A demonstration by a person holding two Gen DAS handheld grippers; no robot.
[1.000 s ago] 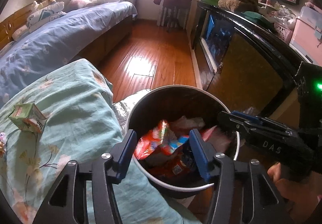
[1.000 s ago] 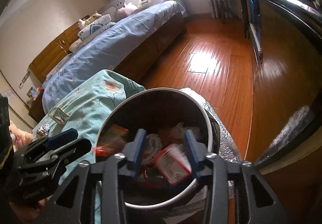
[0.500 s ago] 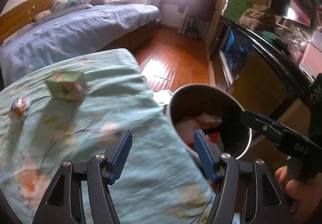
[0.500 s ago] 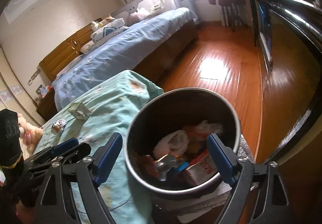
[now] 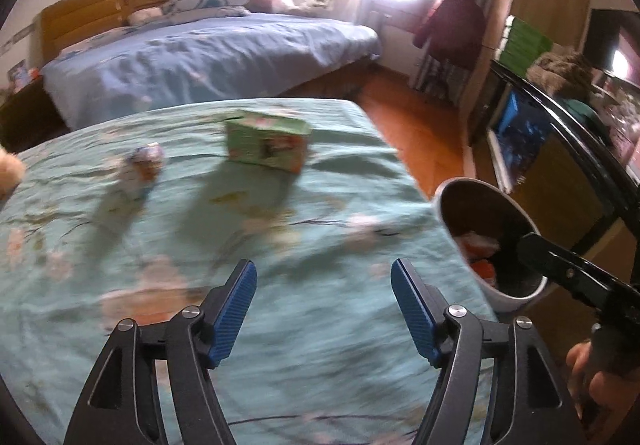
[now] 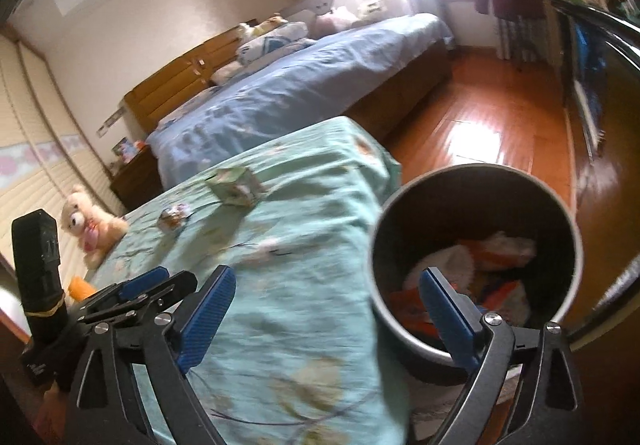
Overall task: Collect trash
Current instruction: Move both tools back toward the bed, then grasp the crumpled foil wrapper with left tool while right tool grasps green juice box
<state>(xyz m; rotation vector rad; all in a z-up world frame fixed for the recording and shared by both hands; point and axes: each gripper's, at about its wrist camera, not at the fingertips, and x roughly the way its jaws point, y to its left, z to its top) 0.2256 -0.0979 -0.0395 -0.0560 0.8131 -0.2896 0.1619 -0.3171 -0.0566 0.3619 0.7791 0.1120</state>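
Observation:
A green carton (image 5: 267, 144) (image 6: 234, 187) lies on the teal flowered bedspread (image 5: 200, 265), with a small crumpled wrapper (image 5: 142, 161) (image 6: 173, 216) to its left. The round bin (image 5: 490, 241) (image 6: 474, 257) stands off the bed's right edge, holding wrappers and cartons. My left gripper (image 5: 323, 309) hovers over the bedspread, short of the carton, its jaws opening with nothing between them. My right gripper (image 6: 326, 309) straddles the bed's edge and the bin's rim, its jaws opening wide and empty. Its dark body (image 5: 576, 277) shows at the right of the left wrist view.
A blue-covered bed (image 6: 304, 85) lies beyond, with a wooden floor (image 6: 480, 117) between it and a dark cabinet (image 5: 560, 149) on the right. A plush bear (image 6: 90, 223) sits at the teal bed's far left. A hand (image 5: 592, 377) holds the right gripper.
Both grippers swung left from above the bin toward the teal bed. The right gripper let go of a carton into the bin and opened wide; the left jaws widened too.

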